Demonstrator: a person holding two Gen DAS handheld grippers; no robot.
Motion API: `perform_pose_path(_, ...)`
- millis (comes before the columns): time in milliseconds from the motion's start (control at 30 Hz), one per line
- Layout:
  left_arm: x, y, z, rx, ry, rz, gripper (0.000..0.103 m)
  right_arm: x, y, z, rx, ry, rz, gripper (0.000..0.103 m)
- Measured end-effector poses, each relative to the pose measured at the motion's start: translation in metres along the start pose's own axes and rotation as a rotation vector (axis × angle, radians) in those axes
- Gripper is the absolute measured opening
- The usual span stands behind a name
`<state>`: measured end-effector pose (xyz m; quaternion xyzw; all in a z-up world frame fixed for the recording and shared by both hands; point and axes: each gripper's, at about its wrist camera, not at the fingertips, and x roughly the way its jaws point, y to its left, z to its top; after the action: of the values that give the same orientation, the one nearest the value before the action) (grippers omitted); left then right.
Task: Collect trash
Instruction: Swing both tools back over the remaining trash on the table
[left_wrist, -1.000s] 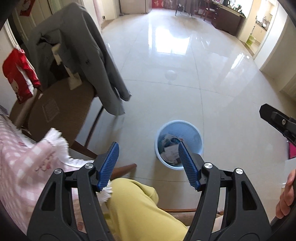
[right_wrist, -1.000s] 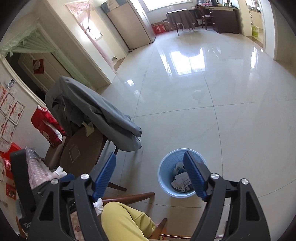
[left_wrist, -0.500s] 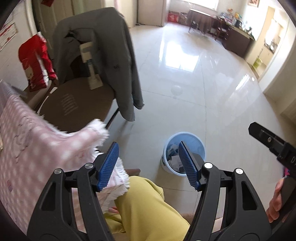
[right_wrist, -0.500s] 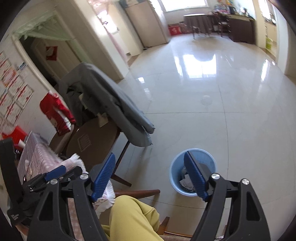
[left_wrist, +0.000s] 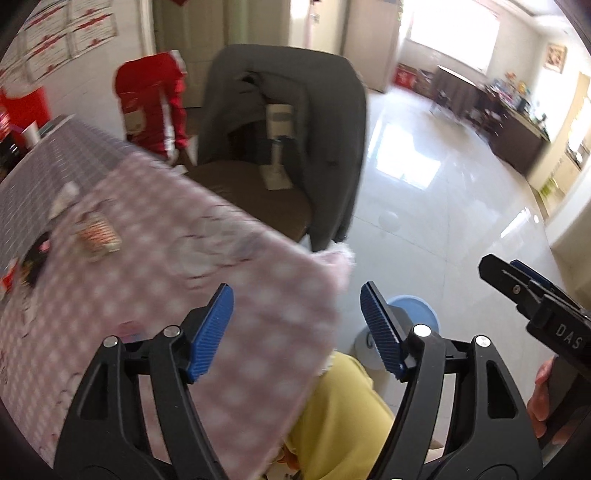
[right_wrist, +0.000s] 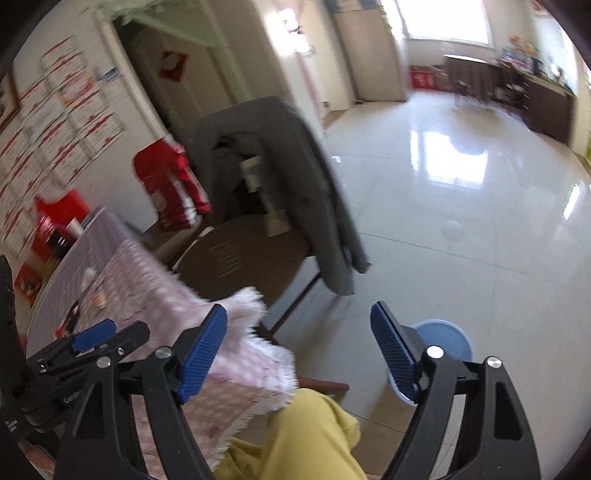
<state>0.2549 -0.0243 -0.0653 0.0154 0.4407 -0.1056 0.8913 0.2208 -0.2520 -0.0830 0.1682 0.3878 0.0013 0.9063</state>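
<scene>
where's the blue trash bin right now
The blue trash bin stands on the tiled floor, low and right in both wrist views, partly hidden behind each gripper's right-hand finger, beside the person's yellow-clad leg and the table's corner.

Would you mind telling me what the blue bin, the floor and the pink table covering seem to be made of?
The blue bin looks like smooth moulded plastic, with an even colour and a thin rim. The floor looks like glossy polished tile, mirroring the window, with thin joint lines. The pink table covering seems to be woven cloth, judging by its fringed white edge and soft drape.

Blurred tablecloth (left_wrist: 229, 295), perhaps wrappers (left_wrist: 98, 236), bin (left_wrist: 417, 314)
</scene>
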Motion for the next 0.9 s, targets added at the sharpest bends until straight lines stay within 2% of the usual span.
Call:
perform_pose_path(367, -0.049, 0.128, -0.016, -0.209, -0.034, 0.157, 0.076, 0.023, 0.125, -0.001, -0.208, 0.038, 0.148, 0.079)
perform_pose_path(633, -0.065, 0.216, -0.033, -0.371, 0.005, 0.222, 0.078, 0.052, 0.205, 0.001, -0.351, 0.102, 0.255, 0.079)
perform_pose_path(733, -0.068, 0.248, -0.037, -0.433, 0.024, 0.222, 0.078, 0.067, 0.233, 0.002, -0.423, 0.133, 0.295, 0.079)
perform_pose_path(800, -0.068, 0.262, -0.038, -0.452, 0.032, 0.236, 0.079, 0.081, 0.252, 0.001, -0.472, 0.168, 0.317, 0.079)
perform_pose_path(900, -0.064, 0.287, -0.038, -0.460, 0.055, 0.298, 0.080, 0.103, 0.278, -0.002, -0.535, 0.223, 0.347, 0.079)
